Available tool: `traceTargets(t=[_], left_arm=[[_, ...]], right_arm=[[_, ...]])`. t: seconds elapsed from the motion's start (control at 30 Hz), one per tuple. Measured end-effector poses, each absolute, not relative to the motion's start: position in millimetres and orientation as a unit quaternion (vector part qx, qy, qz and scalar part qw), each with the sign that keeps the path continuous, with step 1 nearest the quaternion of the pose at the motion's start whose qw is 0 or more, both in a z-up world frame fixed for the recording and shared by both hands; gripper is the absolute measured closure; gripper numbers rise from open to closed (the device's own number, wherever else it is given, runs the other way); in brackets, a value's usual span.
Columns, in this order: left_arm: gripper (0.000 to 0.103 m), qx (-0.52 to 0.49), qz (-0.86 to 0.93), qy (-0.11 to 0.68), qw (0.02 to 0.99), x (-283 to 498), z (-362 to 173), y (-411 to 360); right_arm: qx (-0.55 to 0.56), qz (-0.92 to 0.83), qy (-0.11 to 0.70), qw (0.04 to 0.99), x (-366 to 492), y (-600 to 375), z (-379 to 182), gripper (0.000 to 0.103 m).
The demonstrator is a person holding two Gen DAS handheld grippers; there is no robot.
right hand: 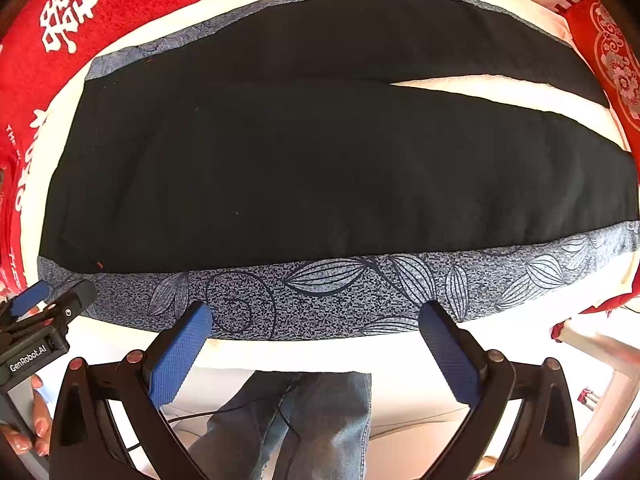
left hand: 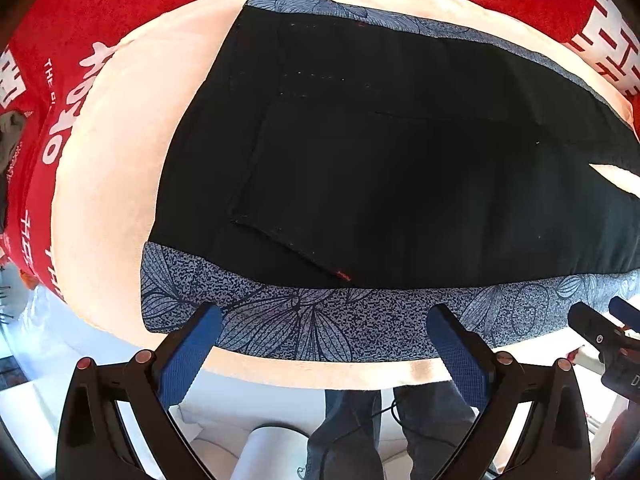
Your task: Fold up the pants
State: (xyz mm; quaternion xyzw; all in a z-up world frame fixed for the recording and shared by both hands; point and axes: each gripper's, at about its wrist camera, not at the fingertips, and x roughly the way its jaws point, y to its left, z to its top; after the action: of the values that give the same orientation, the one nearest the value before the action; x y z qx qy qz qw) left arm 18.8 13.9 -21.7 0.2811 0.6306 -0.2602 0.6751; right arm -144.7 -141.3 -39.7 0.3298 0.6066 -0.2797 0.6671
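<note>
Black pants (left hand: 380, 168) with a blue floral side stripe (left hand: 304, 320) lie flat on a cream surface (left hand: 108, 200), waistband to the left, legs running right. They also show in the right wrist view (right hand: 320, 168), where the two legs part at the far right. My left gripper (left hand: 324, 320) is open over the stripe near the waist end. My right gripper (right hand: 316, 318) is open over the stripe (right hand: 340, 296) further along the leg. Neither holds anything.
A red cloth with white characters (left hand: 52, 120) borders the cream surface. The right gripper shows at the right edge of the left view (left hand: 600, 332); the left gripper shows at the left edge of the right view (right hand: 44, 320). The person's jeans (right hand: 312, 420) are below.
</note>
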Motion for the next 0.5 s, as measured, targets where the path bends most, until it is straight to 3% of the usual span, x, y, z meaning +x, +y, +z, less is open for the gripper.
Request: traceTargets(t=[0.5], left_arm=[[0.0,0.236,-0.272,0.64,0.679,34.3,-15.2,35.1]], right_arm=[[0.356,-0.265,0.59,0.675,-143.0,-137.3,-41.2,0.0]])
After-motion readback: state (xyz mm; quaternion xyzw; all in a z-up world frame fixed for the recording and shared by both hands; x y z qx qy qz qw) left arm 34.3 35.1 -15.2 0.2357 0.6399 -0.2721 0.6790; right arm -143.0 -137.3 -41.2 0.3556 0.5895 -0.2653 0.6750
